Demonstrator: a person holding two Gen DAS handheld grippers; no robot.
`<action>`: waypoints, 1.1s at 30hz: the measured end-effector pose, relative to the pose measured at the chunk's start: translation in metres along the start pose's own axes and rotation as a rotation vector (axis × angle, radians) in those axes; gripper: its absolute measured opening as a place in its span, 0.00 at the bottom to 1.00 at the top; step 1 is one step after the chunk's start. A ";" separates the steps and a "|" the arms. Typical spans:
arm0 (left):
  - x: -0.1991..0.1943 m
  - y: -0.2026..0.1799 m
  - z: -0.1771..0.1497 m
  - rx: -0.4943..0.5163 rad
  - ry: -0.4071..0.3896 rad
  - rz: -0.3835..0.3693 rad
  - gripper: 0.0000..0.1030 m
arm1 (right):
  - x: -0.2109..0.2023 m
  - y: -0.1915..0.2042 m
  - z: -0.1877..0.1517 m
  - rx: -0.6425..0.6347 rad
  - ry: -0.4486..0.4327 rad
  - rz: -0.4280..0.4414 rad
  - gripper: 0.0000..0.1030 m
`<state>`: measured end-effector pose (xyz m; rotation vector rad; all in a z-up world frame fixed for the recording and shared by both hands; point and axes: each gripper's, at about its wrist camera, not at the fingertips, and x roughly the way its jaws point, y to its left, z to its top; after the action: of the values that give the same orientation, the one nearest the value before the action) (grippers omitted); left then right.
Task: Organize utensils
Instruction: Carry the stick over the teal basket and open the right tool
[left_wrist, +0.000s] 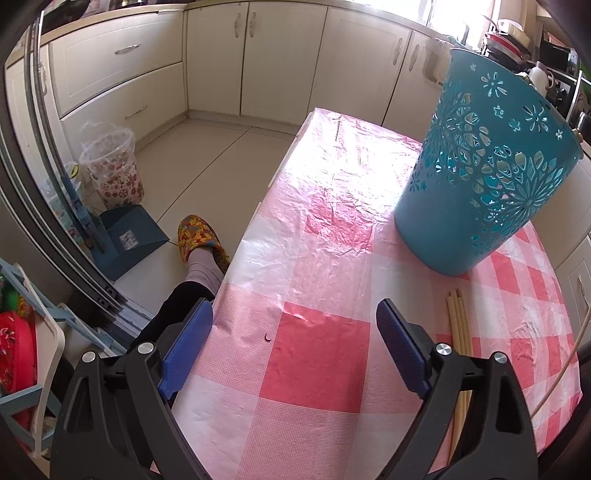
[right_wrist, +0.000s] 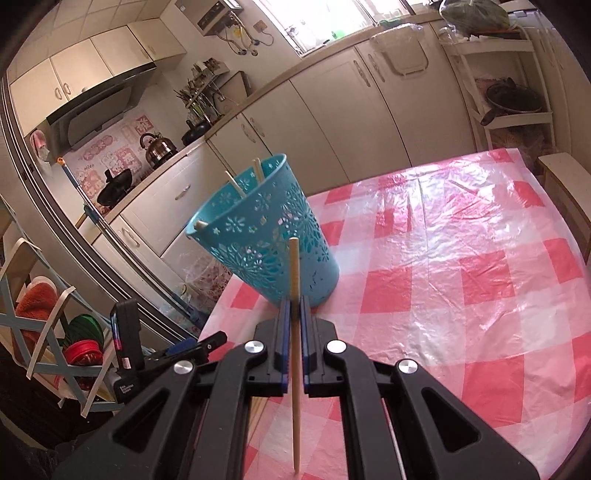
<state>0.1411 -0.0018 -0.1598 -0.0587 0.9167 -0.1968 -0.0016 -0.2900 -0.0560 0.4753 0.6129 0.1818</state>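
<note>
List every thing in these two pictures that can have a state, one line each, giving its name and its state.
Left gripper: open, holding nothing.
Right gripper: shut on one pale wooden chopstick.
Teal perforated plastic basket: upright on the table, chopsticks already inside.
Loose wooden chopsticks: lying flat on the table, not yet collected.
Pink checked plastic tablecloth: spread over the table, wrinkled.

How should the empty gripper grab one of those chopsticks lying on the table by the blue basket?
Probably from above, pinching across the thin shaft near its free far end. The chopsticks lie flat, side by side on the tablecloth, running under the open left gripper, so pick the outermost stick. The basket stands just beyond them.
</note>
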 end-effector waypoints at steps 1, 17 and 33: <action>0.000 0.000 0.000 0.001 0.001 0.000 0.84 | -0.003 0.003 0.003 -0.012 -0.011 0.002 0.06; 0.000 -0.001 0.000 0.004 0.003 0.001 0.85 | -0.035 0.040 0.055 -0.140 -0.114 0.020 0.05; 0.001 -0.002 0.001 0.004 0.004 0.001 0.86 | -0.049 0.100 0.143 -0.294 -0.290 0.056 0.05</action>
<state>0.1420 -0.0044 -0.1600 -0.0537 0.9199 -0.1979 0.0413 -0.2699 0.1191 0.2275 0.2822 0.2471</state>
